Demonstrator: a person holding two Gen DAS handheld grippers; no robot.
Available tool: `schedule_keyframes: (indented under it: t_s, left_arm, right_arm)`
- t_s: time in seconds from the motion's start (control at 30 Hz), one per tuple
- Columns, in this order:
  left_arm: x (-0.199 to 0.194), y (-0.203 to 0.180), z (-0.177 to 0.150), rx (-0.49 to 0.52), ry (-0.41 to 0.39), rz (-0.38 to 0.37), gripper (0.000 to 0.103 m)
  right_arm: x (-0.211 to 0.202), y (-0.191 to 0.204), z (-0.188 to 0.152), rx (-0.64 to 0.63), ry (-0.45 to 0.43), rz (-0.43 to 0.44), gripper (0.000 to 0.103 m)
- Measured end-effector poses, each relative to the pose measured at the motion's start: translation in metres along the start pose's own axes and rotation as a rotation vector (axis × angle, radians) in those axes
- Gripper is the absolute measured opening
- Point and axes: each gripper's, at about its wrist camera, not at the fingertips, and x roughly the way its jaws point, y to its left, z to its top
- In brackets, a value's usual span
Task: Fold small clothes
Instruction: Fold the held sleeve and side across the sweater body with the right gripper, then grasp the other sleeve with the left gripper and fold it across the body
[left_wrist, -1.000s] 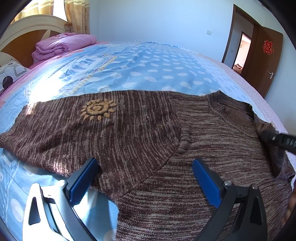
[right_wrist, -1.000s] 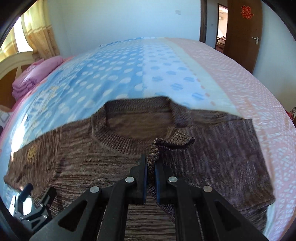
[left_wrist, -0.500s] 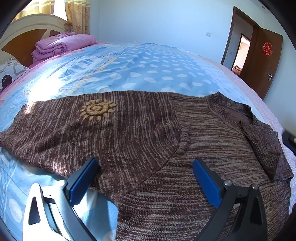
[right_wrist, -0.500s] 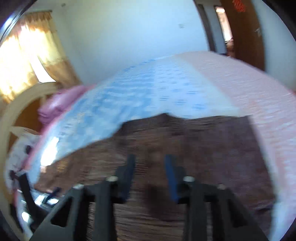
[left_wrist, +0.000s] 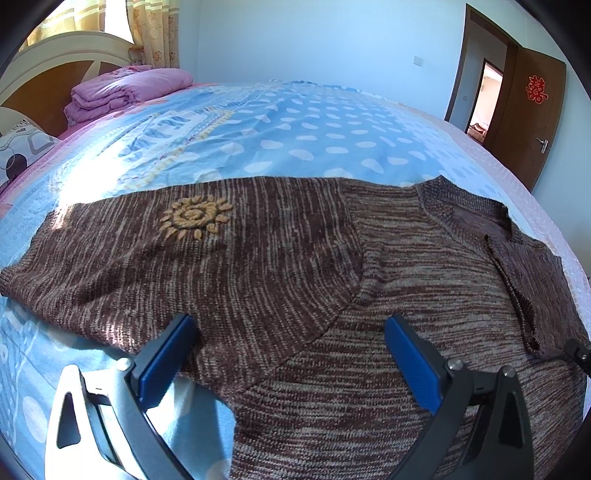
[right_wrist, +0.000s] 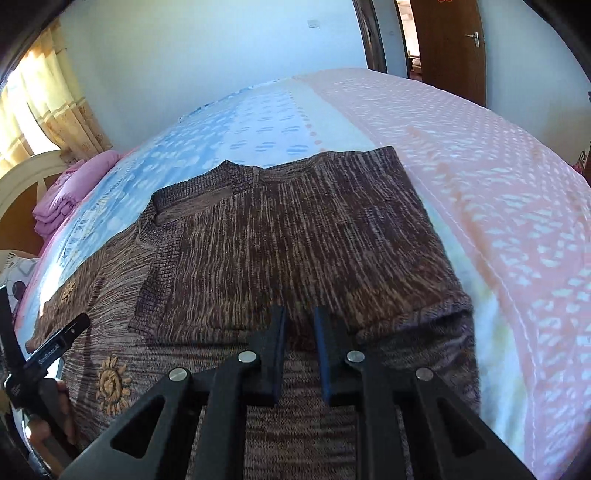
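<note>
Under the right claw (right_wrist: 300, 352), seemingly clear, lies the brown sweater (right_wrist: 280, 240).

Open bedspread (left_wrist: 317, 136) beyond the brown sweater (left_wrist: 280, 266), free right up to the far wall. At the head end, blocked by a folded pink quilt (left_wrist: 125, 92), a patterned pillow (left_wrist: 22, 155) and the headboard (left_wrist: 55, 62). Bare pink cover (right_wrist: 498, 206) to the right of the sweater, clear to the bed's edge. Low over the sweater's left side, the left gripper (left_wrist: 291, 354), jaws spread wide, in the way.
</note>
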Motion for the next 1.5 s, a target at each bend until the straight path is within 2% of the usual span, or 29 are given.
schedule_keyframes:
  t_s: [0.1,0.13,0.27,0.37,0.5,0.6,0.7,0.77,0.83,0.93,1.0,1.13,1.2,1.3,1.33,1.43,1.5]
  left_arm:
    - [0.000,0.000,0.000,0.002,-0.001,0.003,0.103]
    - [0.001,0.000,0.000,0.002,-0.001,0.004,0.103]
    - [0.001,-0.001,0.000,0.009,0.005,0.015,0.103]
    - [0.001,-0.001,0.000,0.012,0.009,0.020,0.103]
    - [0.001,-0.003,0.000,0.021,0.019,0.034,0.103]
    - [-0.001,-0.003,0.000,0.025,0.031,0.036,0.103]
    - [-0.012,0.001,-0.002,0.026,0.038,0.038,0.103]
    - [-0.031,0.013,-0.006,-0.017,-0.002,0.073,0.103]
    - [-0.053,0.035,-0.009,-0.082,-0.068,0.102,0.103]
    - [-0.081,0.082,-0.005,-0.220,-0.168,0.158,0.103]
    - [-0.088,0.123,0.001,-0.350,-0.181,0.193,0.103]
    - [-0.078,0.192,0.003,-0.623,-0.142,0.124,0.100]
    - [-0.070,0.210,-0.001,-0.721,-0.144,0.081,0.088]
    - [-0.050,0.213,0.000,-0.755,-0.077,0.082,0.074]
    - [-0.046,0.210,0.000,-0.744,-0.065,0.104,0.074]
    - [-0.043,0.199,0.001,-0.698,-0.084,0.145,0.071]
    - [-0.040,0.197,0.002,-0.695,-0.088,0.151,0.064]
  right_arm:
    - [-0.018,-0.017,0.011,0.054,-0.099,-0.019,0.016]
    - [-0.018,-0.021,0.014,0.060,-0.106,-0.030,0.016]
    - [0.010,-0.034,0.015,0.064,-0.019,-0.105,0.016]
    - [0.012,-0.025,0.003,-0.051,-0.088,-0.133,0.017]
    - [0.009,-0.026,0.002,-0.052,-0.105,-0.128,0.019]
    - [0.006,-0.029,0.001,-0.054,-0.112,-0.094,0.029]
    - [0.007,-0.022,-0.002,-0.091,-0.117,-0.107,0.038]
    - [0.007,-0.013,-0.004,-0.126,-0.116,-0.124,0.048]
    - [0.008,-0.006,-0.005,-0.157,-0.114,-0.143,0.052]
    - [0.009,-0.006,-0.006,-0.162,-0.115,-0.149,0.052]
    - [0.008,-0.008,-0.006,-0.153,-0.118,-0.138,0.052]
    - [0.008,-0.008,-0.006,-0.151,-0.120,-0.135,0.052]
    - [0.008,-0.008,-0.006,-0.151,-0.120,-0.135,0.052]
    - [0.008,-0.008,-0.006,-0.149,-0.121,-0.132,0.053]
    - [0.008,-0.008,-0.006,-0.148,-0.121,-0.131,0.053]
    - [0.008,-0.009,-0.006,-0.148,-0.121,-0.131,0.053]
    - [0.007,-0.009,-0.006,-0.147,-0.121,-0.130,0.053]
